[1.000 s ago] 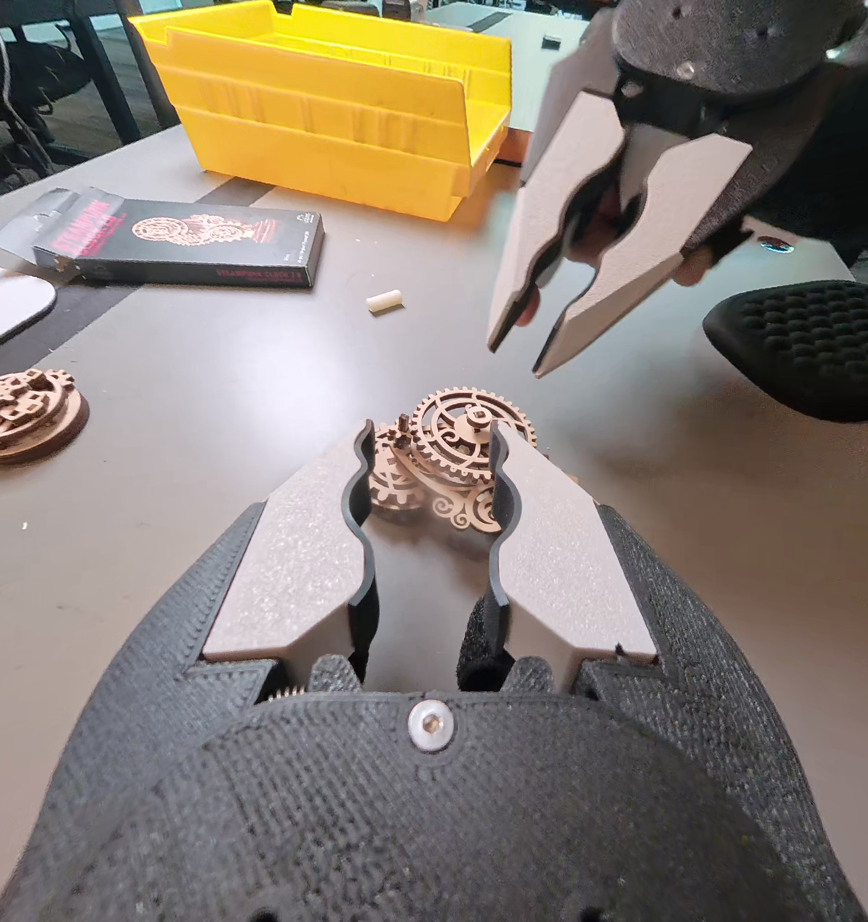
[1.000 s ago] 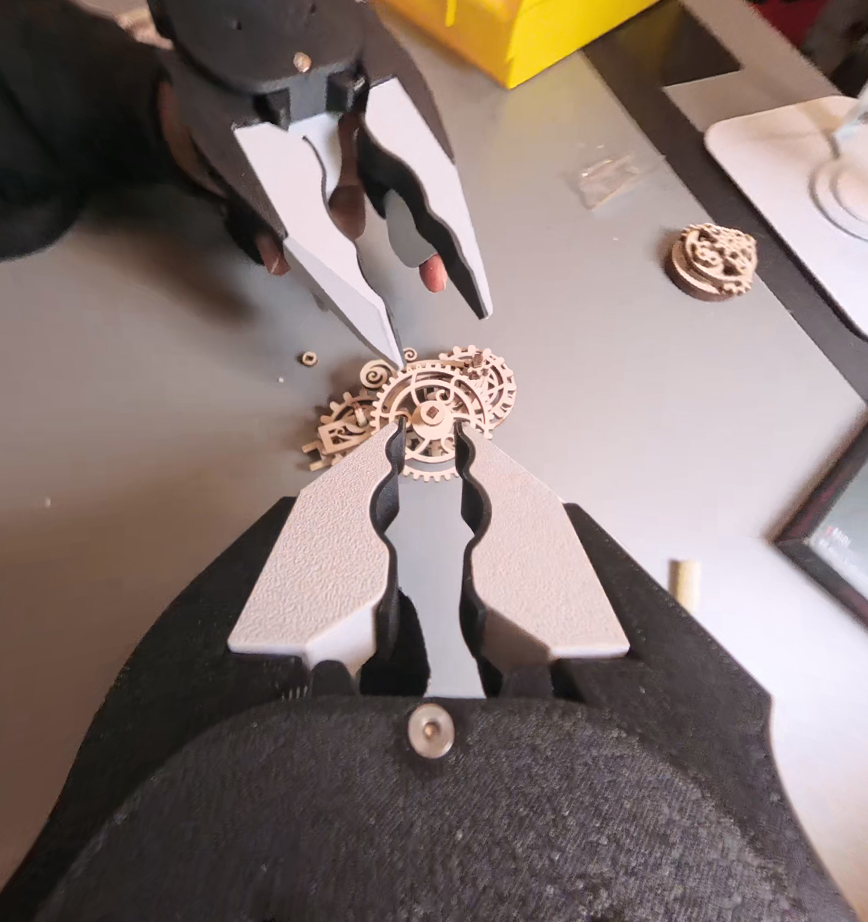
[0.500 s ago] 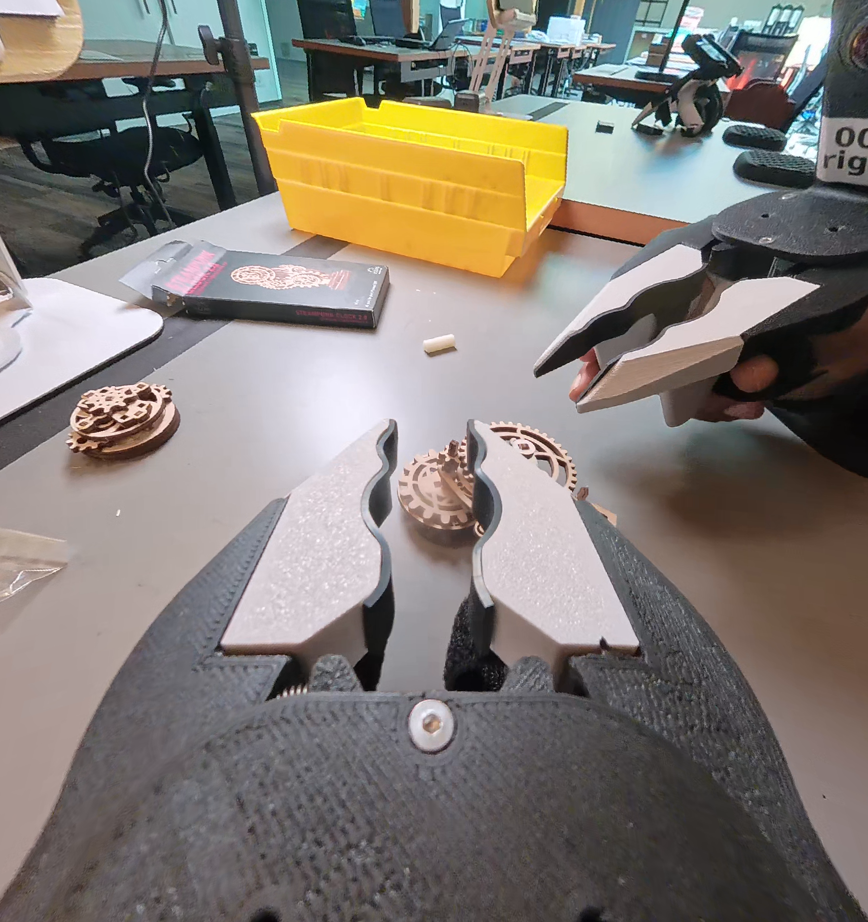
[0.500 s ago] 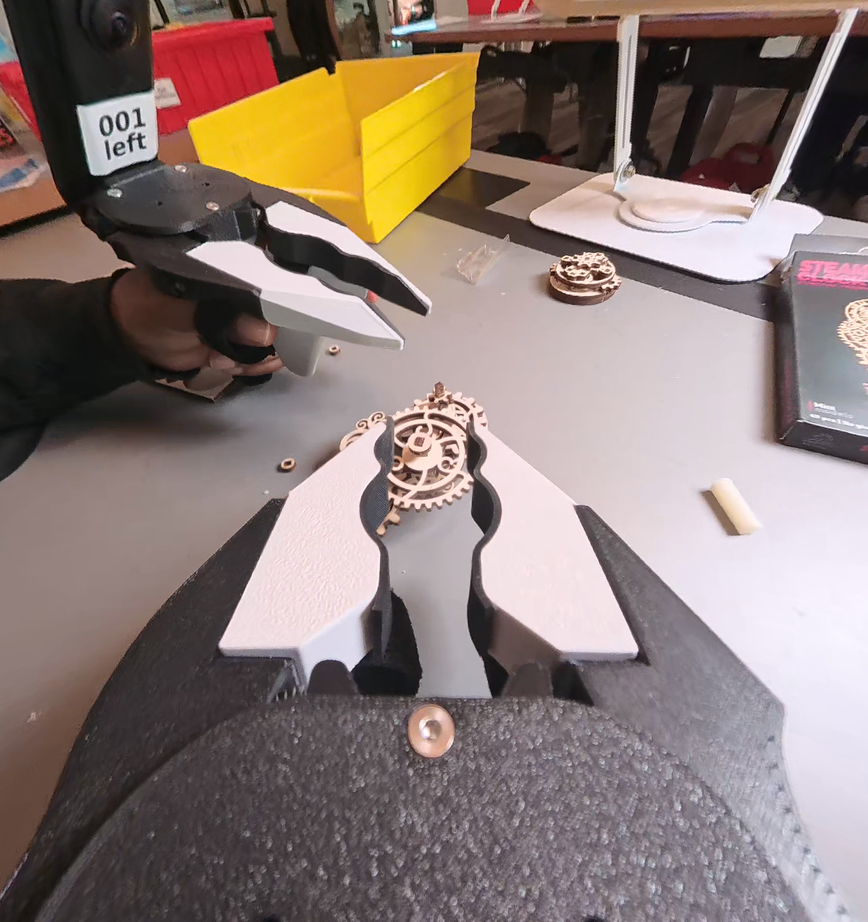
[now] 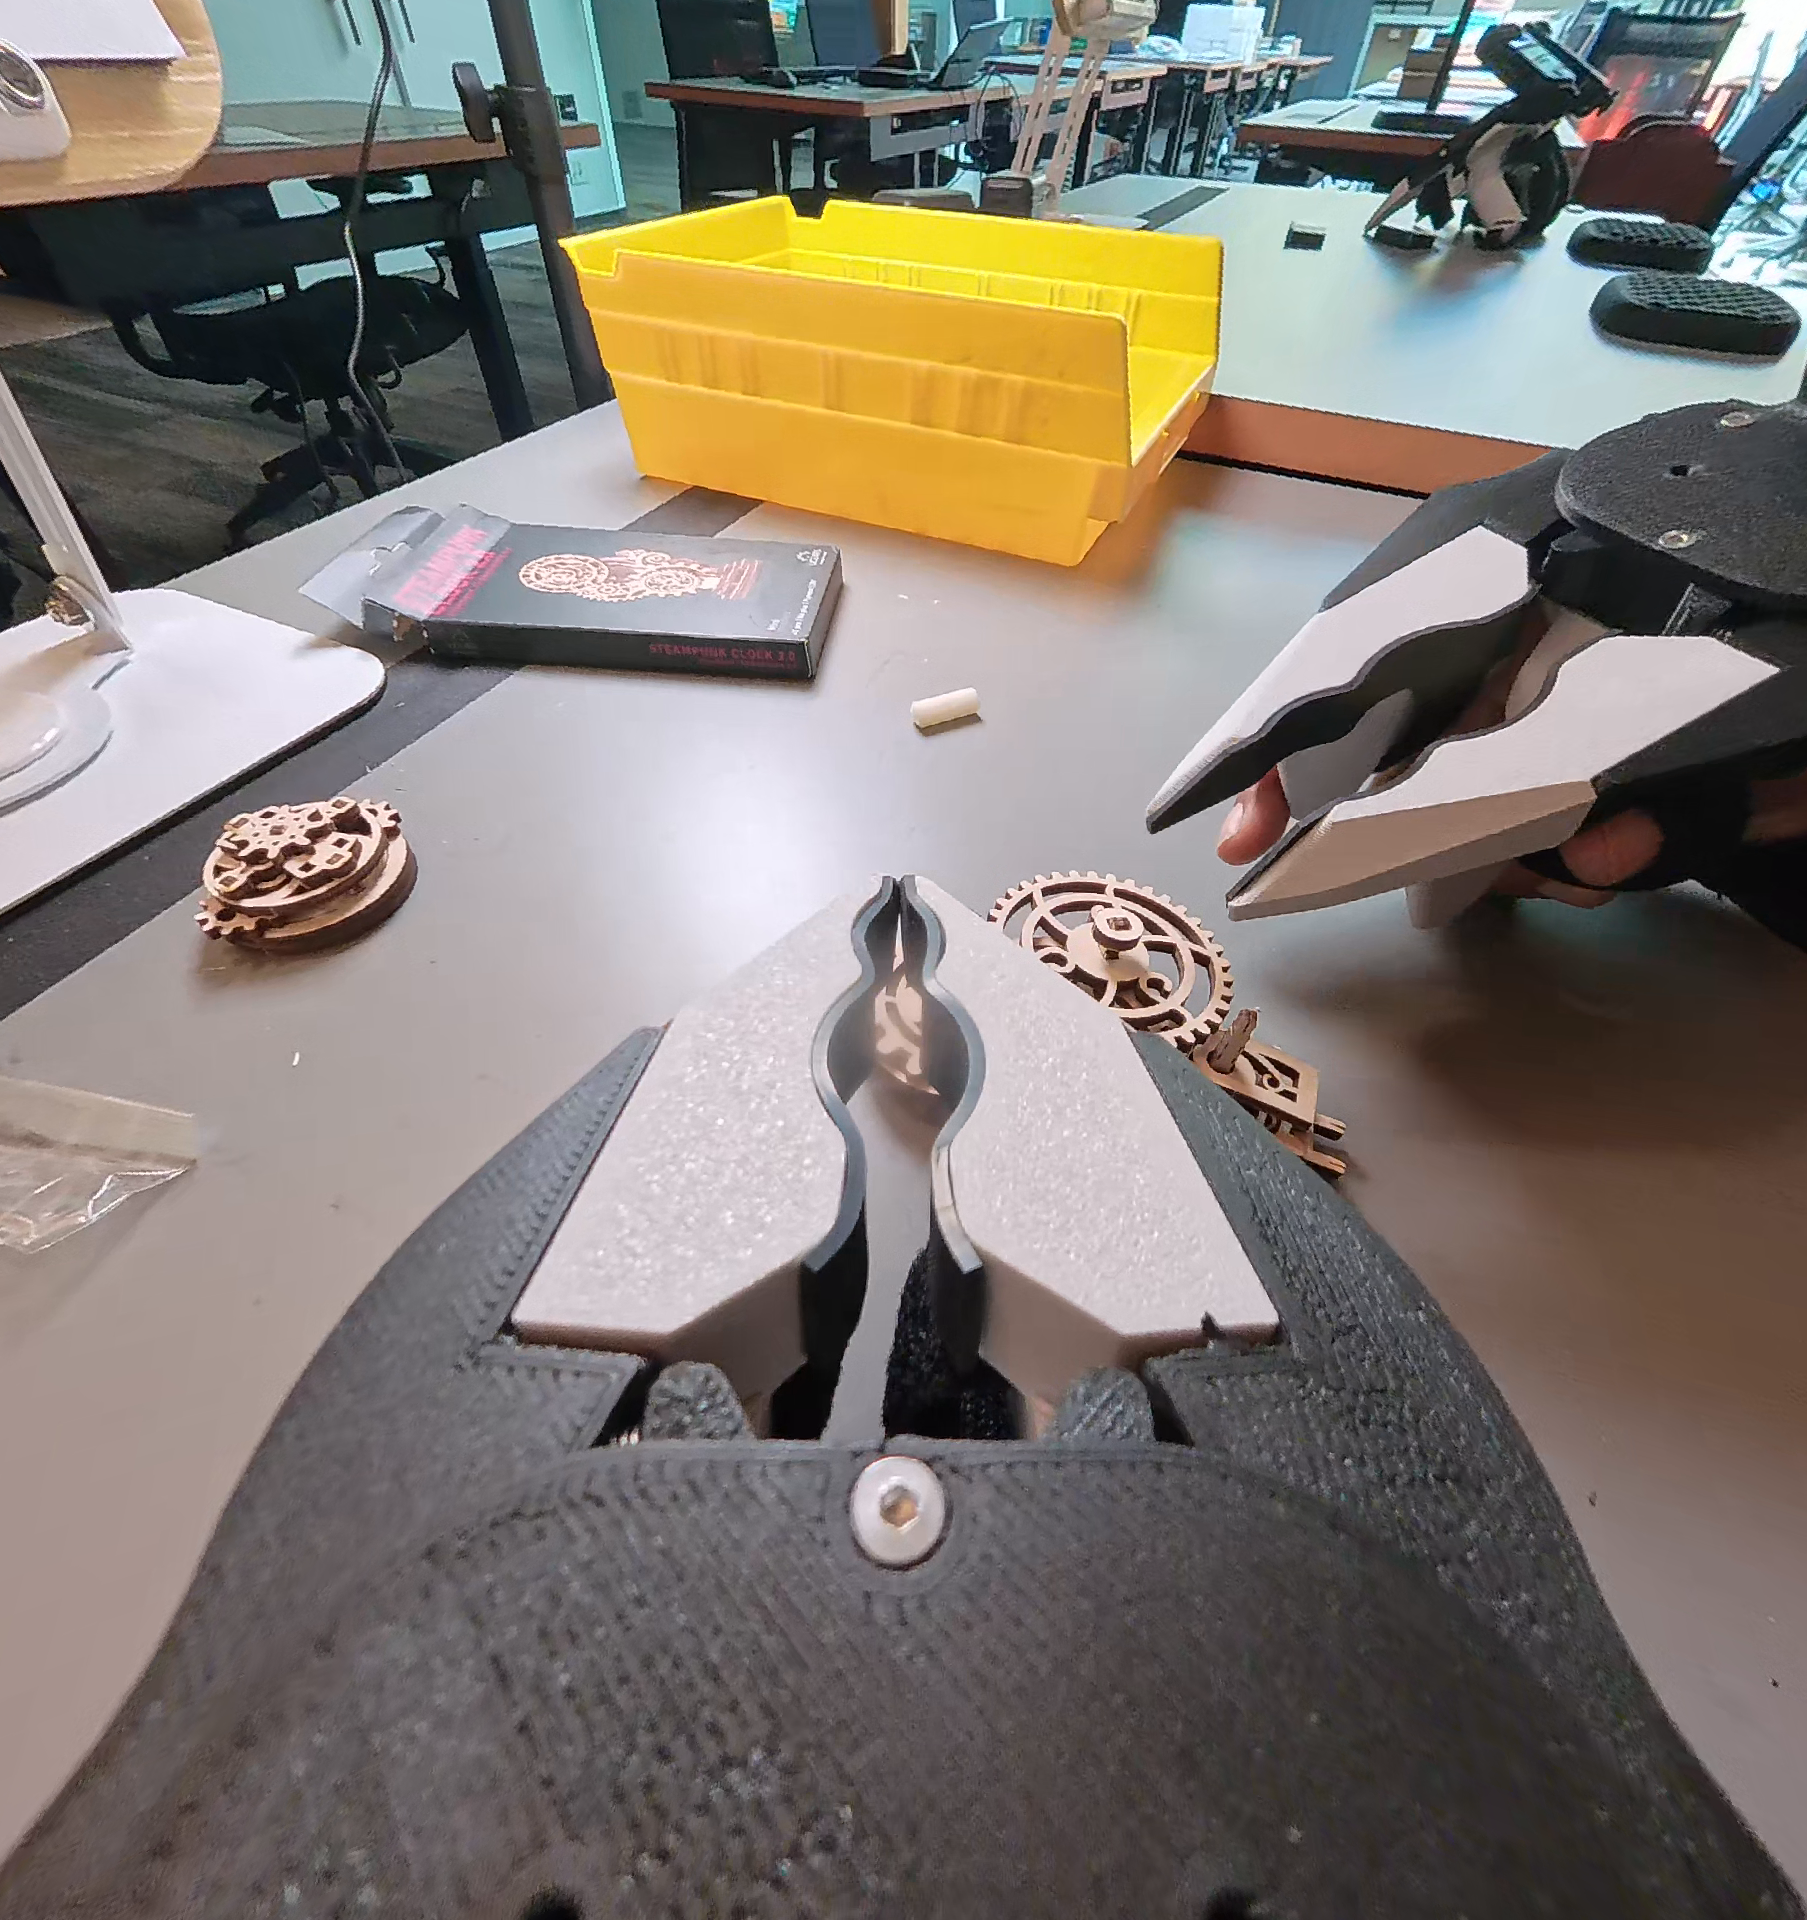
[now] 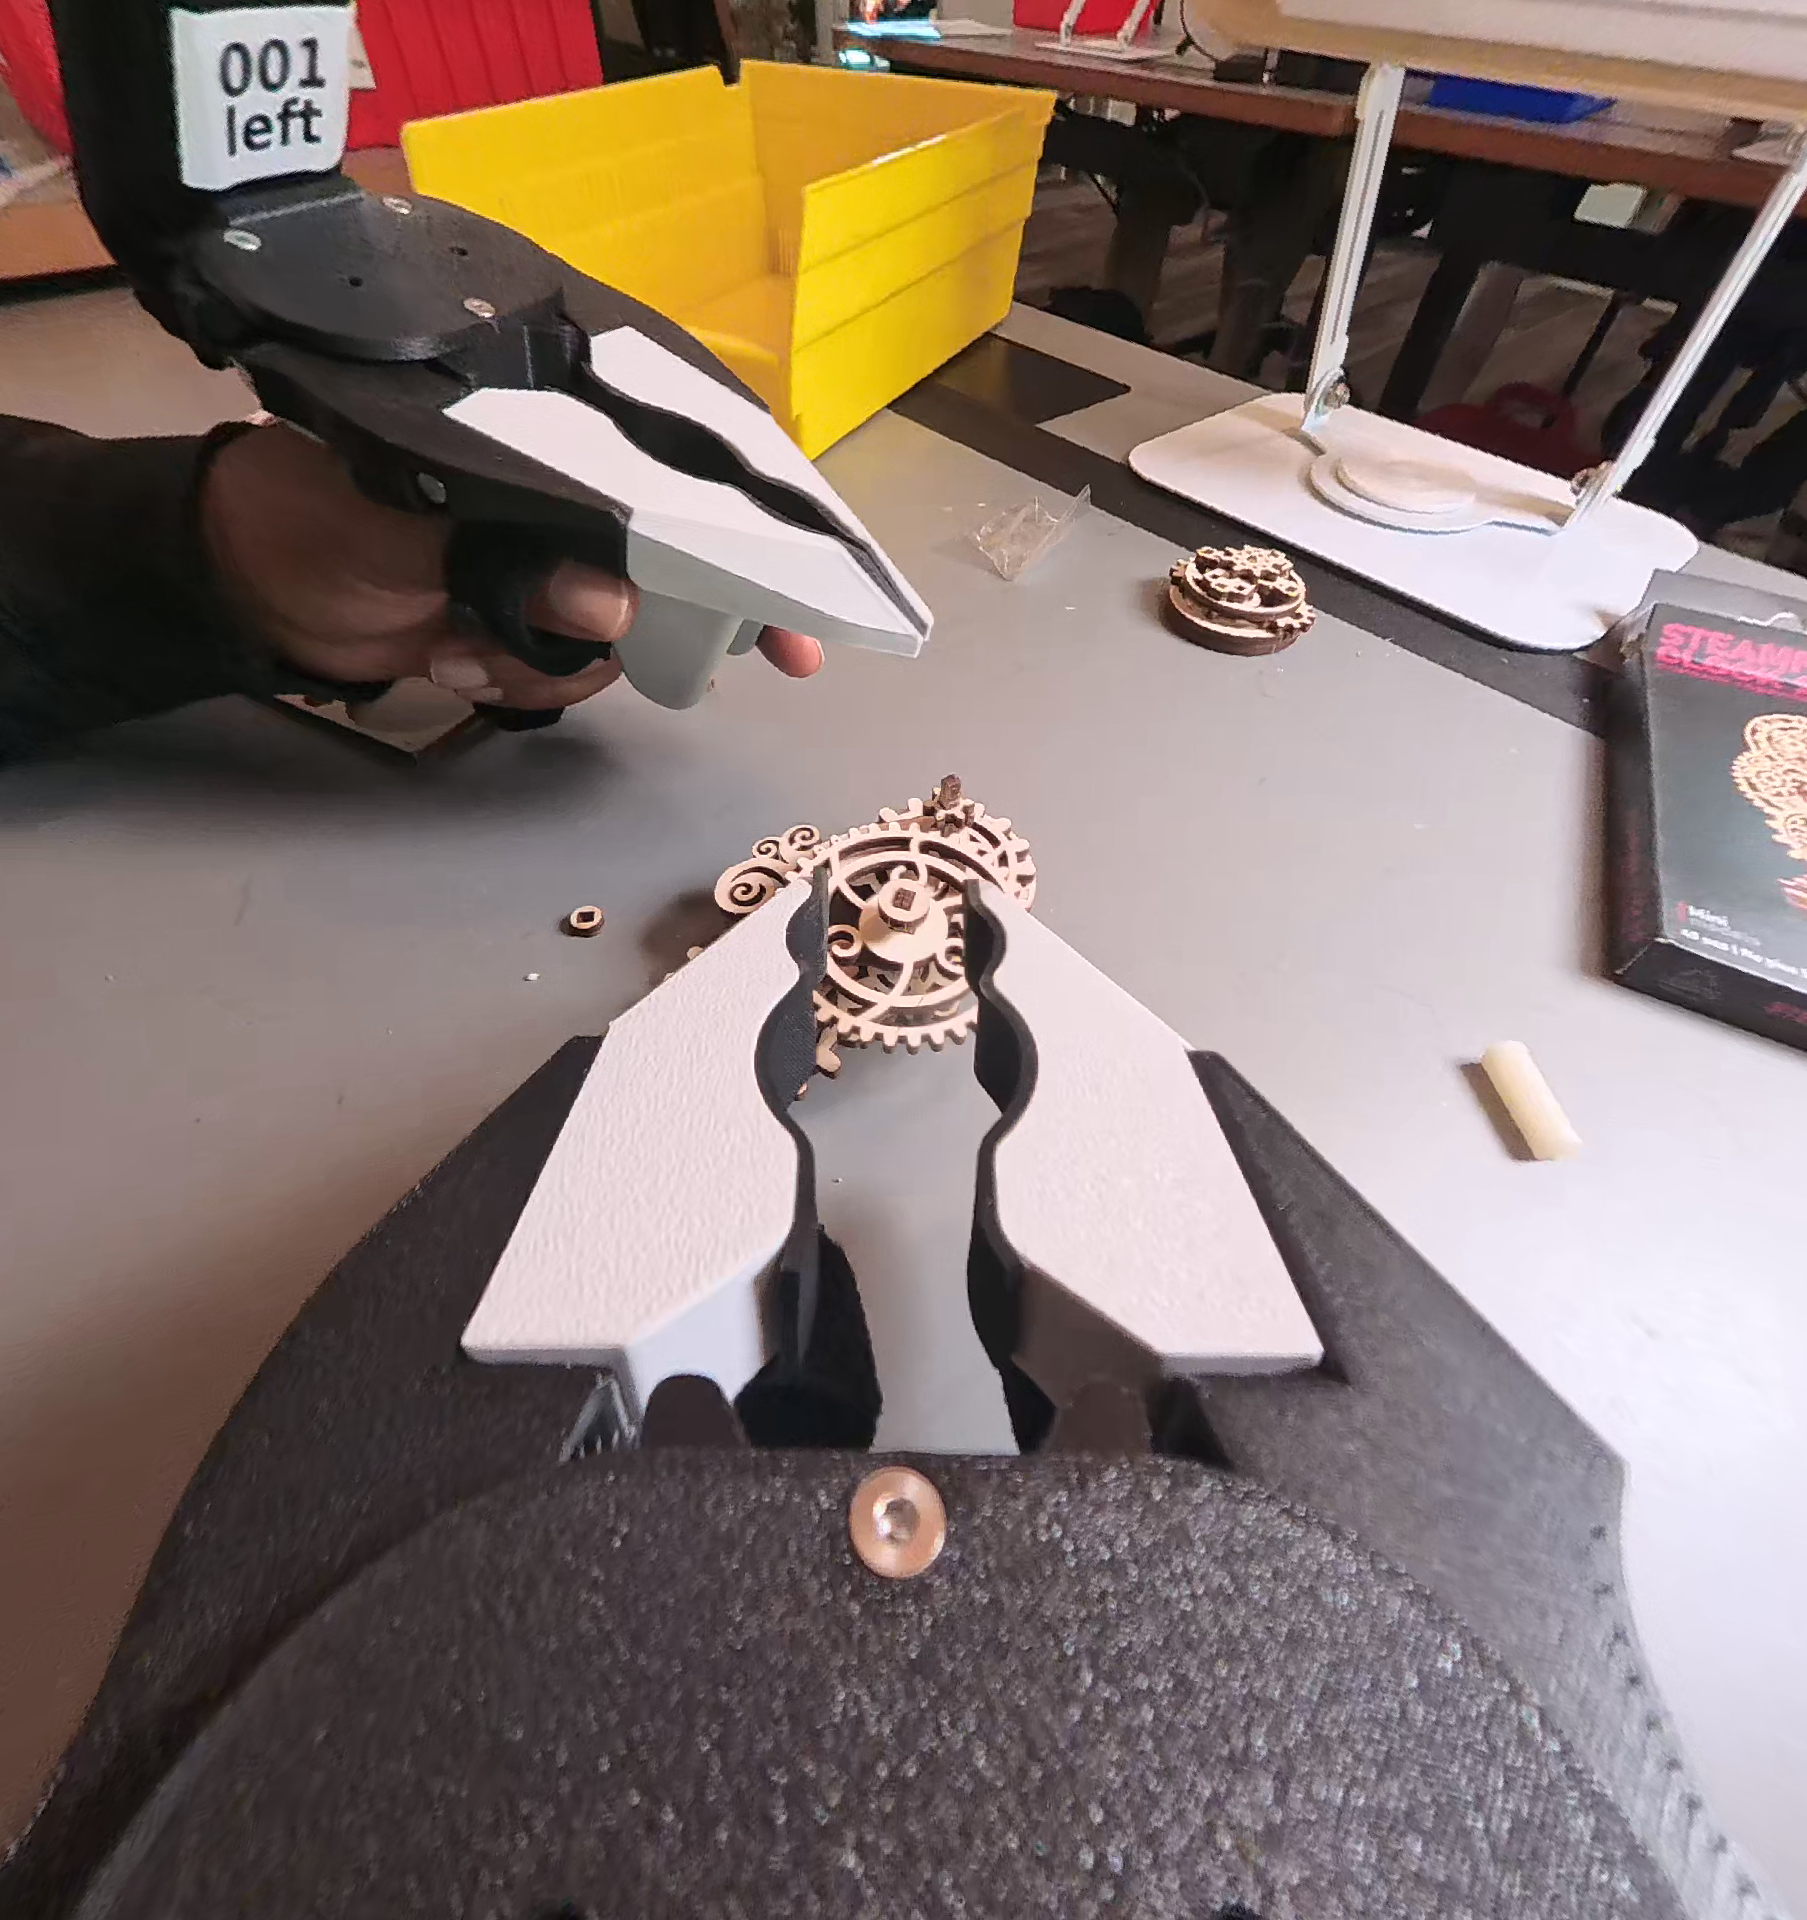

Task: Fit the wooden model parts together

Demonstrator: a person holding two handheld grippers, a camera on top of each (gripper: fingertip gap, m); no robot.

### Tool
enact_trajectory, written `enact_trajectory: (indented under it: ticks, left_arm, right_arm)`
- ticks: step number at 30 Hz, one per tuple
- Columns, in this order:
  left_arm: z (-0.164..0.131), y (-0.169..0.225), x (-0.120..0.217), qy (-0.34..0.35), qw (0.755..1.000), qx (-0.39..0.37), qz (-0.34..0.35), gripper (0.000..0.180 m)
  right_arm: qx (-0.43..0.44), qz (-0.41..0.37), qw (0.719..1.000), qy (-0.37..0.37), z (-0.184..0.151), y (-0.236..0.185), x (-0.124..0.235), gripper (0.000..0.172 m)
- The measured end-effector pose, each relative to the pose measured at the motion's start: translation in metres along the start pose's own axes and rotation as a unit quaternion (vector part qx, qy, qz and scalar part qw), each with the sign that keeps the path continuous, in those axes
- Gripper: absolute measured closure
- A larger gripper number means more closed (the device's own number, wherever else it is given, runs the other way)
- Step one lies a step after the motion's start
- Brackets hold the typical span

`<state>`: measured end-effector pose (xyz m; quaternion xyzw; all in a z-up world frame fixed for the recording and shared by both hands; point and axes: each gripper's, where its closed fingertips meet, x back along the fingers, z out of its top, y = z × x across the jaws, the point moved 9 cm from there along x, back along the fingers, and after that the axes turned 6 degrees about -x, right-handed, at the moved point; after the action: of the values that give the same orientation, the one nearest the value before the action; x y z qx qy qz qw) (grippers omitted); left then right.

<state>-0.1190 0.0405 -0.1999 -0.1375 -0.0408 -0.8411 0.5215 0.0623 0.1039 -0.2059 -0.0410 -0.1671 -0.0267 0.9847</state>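
The wooden gear model (image 6: 899,935) lies flat on the desk (image 6: 255,935) at the centre of the right wrist view, its big toothed wheel face up with a small square hub in the middle and a scrolled plate poking out toward the upper left. The right tongs (image 6: 897,914) sit nearest to it: they are partly open, with the wheel showing between the two tips, but the tongs look raised above it and I can't see either pad pressing on the rim, so nothing seems gripped. The left tongs (image 6: 914,634) hang in the upper left of that view, above the desk and well clear of the model, tips closed together on nothing. In the left wrist view the closed tips (image 5: 901,894) point past the wheel (image 5: 1117,966), which lies just to their right, with the rest of the model trailing toward the lower right. So the right hand looks better placed; its next move would probably be straight down and forward onto the wheel. A second small wooden assembly (image 6: 1240,601) sits farther back, near a white stand base (image 6: 1501,582), and a loose wooden washer (image 6: 584,920) lies left of the model.
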Motion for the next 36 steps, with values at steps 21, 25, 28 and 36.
enact_trajectory:
  ticks: [21,25,28,36]
  left_arm:
    - [-0.001,0.0,0.0,0.0,0.999,-0.009,0.033,0.18]
    - [0.0,-0.003,0.002,0.013,0.999,0.0,0.042,0.173]
    - [0.002,-0.007,0.004,0.038,0.998,0.007,0.053,0.15]
    - [0.006,-0.015,0.009,0.068,0.994,0.02,0.081,0.119]
  right_arm:
    - [0.044,-0.003,0.998,0.055,0.012,-0.009,0.019,0.165]
    - [0.038,0.001,0.999,0.033,0.009,-0.008,0.015,0.144]
    - [0.041,0.004,0.999,0.014,0.006,-0.009,0.012,0.137]
    - [0.056,0.024,0.998,-0.021,-0.002,-0.016,0.004,0.139]
